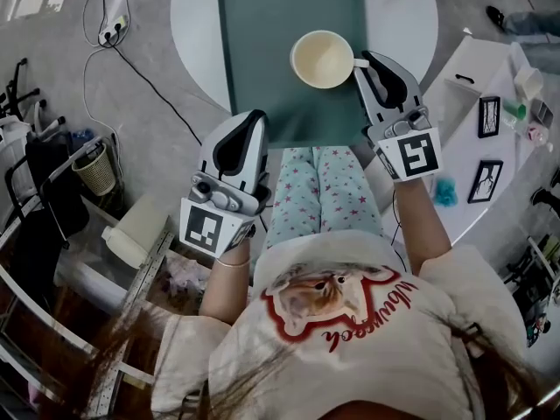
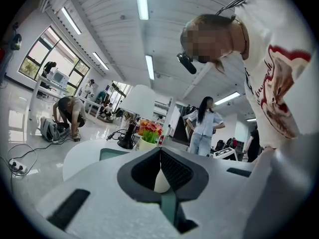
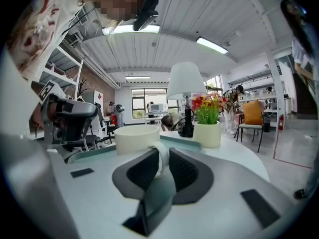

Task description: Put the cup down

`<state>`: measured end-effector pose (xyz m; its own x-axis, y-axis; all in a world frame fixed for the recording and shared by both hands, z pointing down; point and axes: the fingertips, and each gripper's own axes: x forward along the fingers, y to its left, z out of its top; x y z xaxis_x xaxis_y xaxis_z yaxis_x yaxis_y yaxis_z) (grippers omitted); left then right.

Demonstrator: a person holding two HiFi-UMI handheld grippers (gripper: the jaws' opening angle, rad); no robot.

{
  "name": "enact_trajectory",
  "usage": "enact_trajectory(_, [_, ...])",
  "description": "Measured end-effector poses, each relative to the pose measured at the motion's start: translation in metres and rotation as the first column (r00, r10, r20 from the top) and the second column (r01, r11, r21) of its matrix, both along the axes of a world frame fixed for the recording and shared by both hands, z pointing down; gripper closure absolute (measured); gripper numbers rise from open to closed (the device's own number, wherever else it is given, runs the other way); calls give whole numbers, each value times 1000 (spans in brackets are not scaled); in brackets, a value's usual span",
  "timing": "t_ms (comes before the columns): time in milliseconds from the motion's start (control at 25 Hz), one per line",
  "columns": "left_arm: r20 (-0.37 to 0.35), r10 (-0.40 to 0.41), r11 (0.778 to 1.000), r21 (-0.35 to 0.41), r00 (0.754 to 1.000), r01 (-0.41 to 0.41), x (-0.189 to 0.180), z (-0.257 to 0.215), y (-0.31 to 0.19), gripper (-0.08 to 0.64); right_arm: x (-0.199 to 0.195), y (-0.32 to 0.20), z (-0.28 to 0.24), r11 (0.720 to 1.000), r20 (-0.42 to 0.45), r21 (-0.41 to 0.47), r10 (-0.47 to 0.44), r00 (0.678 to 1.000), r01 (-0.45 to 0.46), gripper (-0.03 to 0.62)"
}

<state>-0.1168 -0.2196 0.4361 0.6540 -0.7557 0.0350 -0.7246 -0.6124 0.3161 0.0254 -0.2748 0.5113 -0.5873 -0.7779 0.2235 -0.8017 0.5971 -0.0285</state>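
Note:
A cream cup (image 1: 321, 59) is over the right part of a teal tray (image 1: 262, 42) on a round white table (image 1: 402, 7). My right gripper (image 1: 360, 60) comes at it from the right and is shut on the cup's handle (image 3: 163, 156); the cup body (image 3: 135, 137) stands just beyond the jaws. The gripper hides the cup's base, so I cannot tell if it rests on the tray. My left gripper (image 1: 259, 115) hovers at the tray's near edge, shut and holding nothing; its tips (image 2: 160, 152) meet.
A lamp (image 3: 185, 83) and a white pot of flowers (image 3: 207, 132) stand on the table beyond the tray. A side table with picture frames (image 1: 488, 116) is at the right, a basket (image 1: 94, 171) and cables on the floor at the left. People stand farther back.

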Motion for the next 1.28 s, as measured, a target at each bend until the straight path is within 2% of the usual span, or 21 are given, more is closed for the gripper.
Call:
enact_trajectory(280, [25,14,1000,5,1000,-14,0,6,4,545,7,6,-3,1000,-6,10,13,1000,-13,548])
enact_trajectory(720, [6,37,999,18,999,-37,14,-12,1,545,16,15,-16,999,-28,21,28,999,-27,548])
enact_trajectory(1040, [3,40,998,55,999,-40,15,-35,-6,546,20,0,-54,994,-21,83,67,998,-65,548])
enact_trajectory(1280, [-8,50,993,106,999,-49,16,-56,-16,546,6,-9,-86,991,-11,129,43,999,-41,549])
